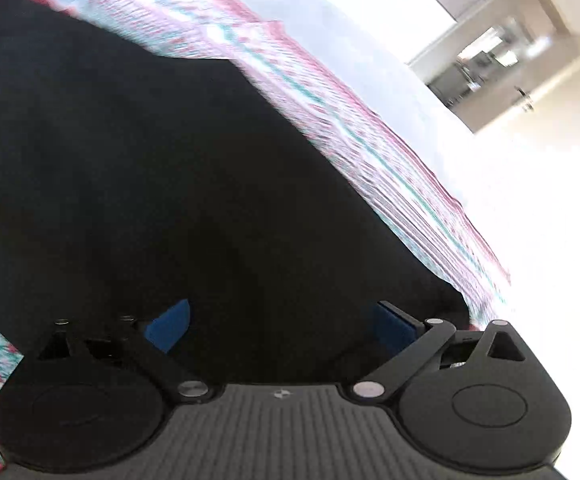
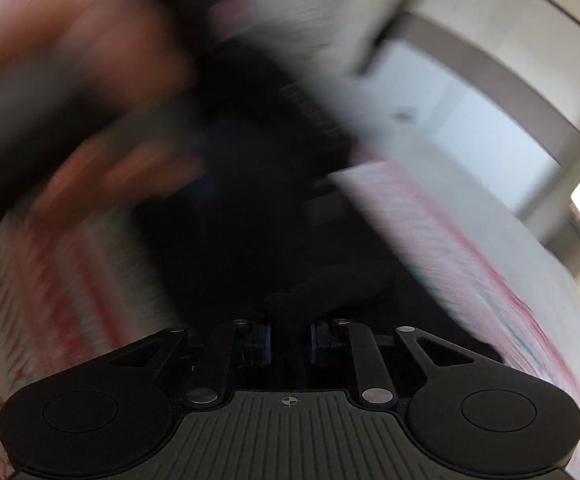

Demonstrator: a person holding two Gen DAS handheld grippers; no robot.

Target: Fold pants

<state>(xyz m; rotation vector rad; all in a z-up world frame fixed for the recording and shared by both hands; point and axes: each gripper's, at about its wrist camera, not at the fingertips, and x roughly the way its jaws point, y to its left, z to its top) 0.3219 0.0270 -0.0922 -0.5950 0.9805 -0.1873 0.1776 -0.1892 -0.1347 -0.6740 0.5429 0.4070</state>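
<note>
Matt black cloth pants lie on a pink-and-teal patterned woven cloth cover; the left claw is matt black plastic.

Patterned cloth, doorway bkgd

Right gripper pinching black pants fold; blurred hand upper left, patterned cloth beneath

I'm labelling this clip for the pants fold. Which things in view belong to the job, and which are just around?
Part of the job:
- black pants
- left gripper, open over them
- right gripper, pinching a fold of the dark fabric

Just around:
- patterned cloth under the pants
- doorway in the background
</note>
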